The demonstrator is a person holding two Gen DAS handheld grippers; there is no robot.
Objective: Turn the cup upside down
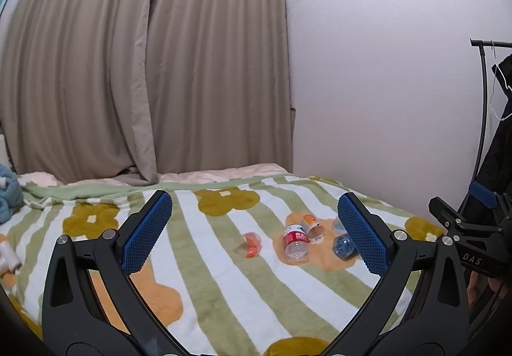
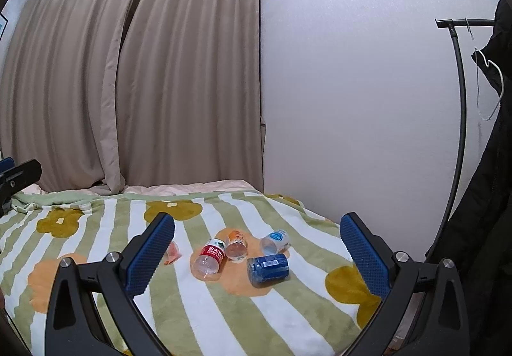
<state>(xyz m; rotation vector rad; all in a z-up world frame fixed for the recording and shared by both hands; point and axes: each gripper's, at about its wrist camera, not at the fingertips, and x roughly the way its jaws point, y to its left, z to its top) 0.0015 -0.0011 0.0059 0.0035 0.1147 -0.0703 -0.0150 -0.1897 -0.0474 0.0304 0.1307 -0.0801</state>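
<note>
Several cut-bottle cups lie on their sides on a striped flowered blanket [image 2: 204, 301]. A red-labelled cup [image 2: 209, 258] [image 1: 296, 242], an orange-labelled cup [image 2: 236, 244] [image 1: 312, 226], a dark blue cup [image 2: 268, 269] [image 1: 344, 245], a light blue cup [image 2: 275, 242] and an orange cup [image 1: 249, 244] [image 2: 172, 253] lie close together. My left gripper [image 1: 254, 234] is open and empty, held above and short of the cups. My right gripper [image 2: 257, 253] is open and empty, also short of them.
The bed runs back to beige curtains [image 2: 134, 84] and a white wall [image 2: 352, 84] on the right. A black clothes rack [image 2: 460, 100] with a dark coat stands at the right. A blue soft toy [image 1: 8, 192] lies at the far left.
</note>
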